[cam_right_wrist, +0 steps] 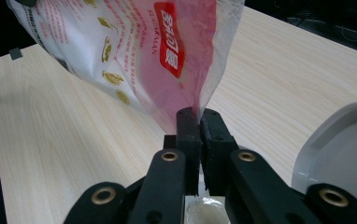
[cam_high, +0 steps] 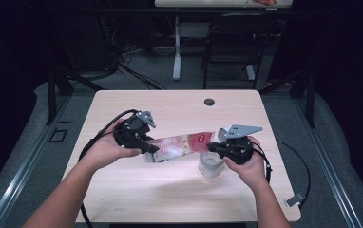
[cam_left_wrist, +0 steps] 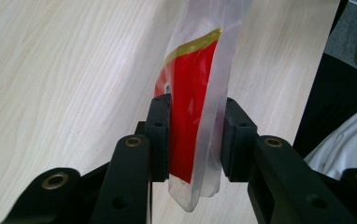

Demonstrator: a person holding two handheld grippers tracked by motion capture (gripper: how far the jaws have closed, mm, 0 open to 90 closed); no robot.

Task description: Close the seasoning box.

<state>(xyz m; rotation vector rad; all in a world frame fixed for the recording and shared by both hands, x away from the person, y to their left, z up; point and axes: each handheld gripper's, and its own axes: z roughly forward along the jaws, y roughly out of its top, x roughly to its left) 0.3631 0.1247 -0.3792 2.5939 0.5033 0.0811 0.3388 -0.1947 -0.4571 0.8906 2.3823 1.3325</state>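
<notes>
High view from above the person's side of the wooden table [cam_high: 122, 199]: a plastic bag [cam_high: 179, 146] with red print hangs stretched between two hand-held grippers, its long axis running almost level from one to the other. Nearest the person, a pale cup [cam_high: 211, 165] stands on the table just below the bag's right end, beside the right gripper [cam_high: 209, 147]. That gripper's jaws are pressed together on a corner of the bag, as the right gripper view confirms, with the cup's rim [cam_right_wrist: 340, 154] close at the side. Left of the cup, the left gripper [cam_high: 152, 148] takes the bag's other end; in the left gripper view the film [cam_left_wrist: 200, 116] stands between the two pads, one pad against it, the other with a slight gap, so a firm clamp cannot be told. Judged from this, the right end is the one lying toward the cup, and any pour would tip that way. Beyond the bag, the far table edge carries a round cable hole [cam_high: 209, 101].
</notes>
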